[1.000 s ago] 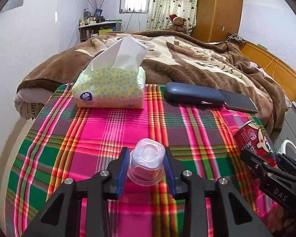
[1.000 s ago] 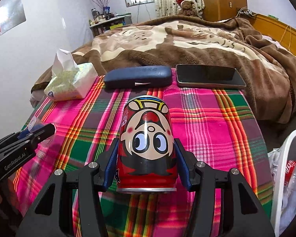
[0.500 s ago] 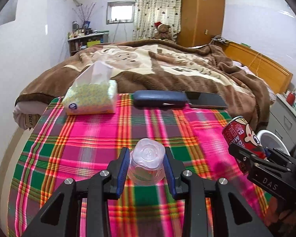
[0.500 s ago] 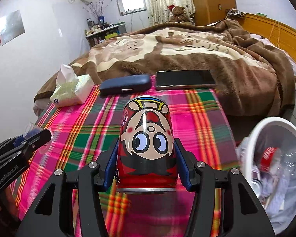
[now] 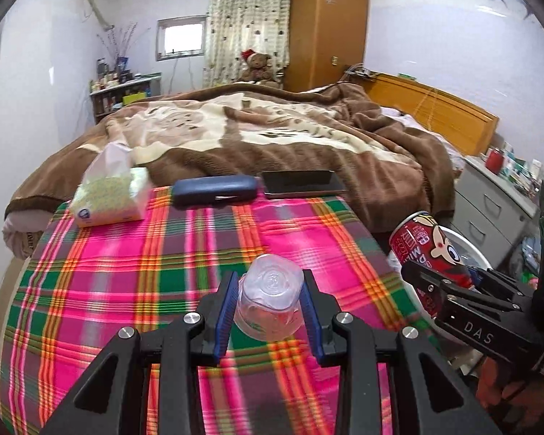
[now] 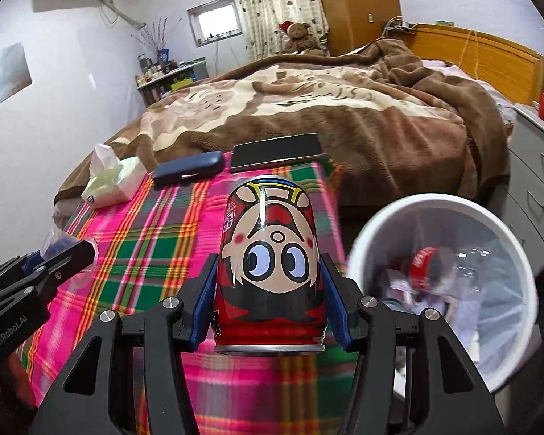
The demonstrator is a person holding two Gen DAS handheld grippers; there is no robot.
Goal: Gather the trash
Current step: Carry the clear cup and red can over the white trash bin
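Note:
My left gripper (image 5: pixel 270 306) is shut on a small clear plastic cup (image 5: pixel 270 299), held bottom-forward above the plaid tablecloth (image 5: pixel 127 290). My right gripper (image 6: pixel 270 297) is shut on a red drink can (image 6: pixel 270 253) with a cartoon face, lifted off the table near its right edge. A white trash bin (image 6: pixel 504 282) lined with a bag stands just right of the can; it holds another red can and clear plastic. In the left wrist view the red can (image 5: pixel 431 250) and right gripper (image 5: pixel 442 282) sit at the right, in front of the bin (image 5: pixel 468 250). The left gripper (image 6: pixel 61 253) shows at the right wrist view's left edge.
At the table's far edge lie a tissue pack (image 5: pixel 108 195), a dark blue glasses case (image 5: pixel 215 190) and a black phone (image 5: pixel 301 183). Behind them is a bed with a brown blanket (image 5: pixel 272 137). A grey drawer unit (image 6: pixel 536 188) stands right of the bin.
Both grippers have drawn back, risen and shifted right with their loads. The bin has come much further into the right wrist view; the items at the far edge look smaller.

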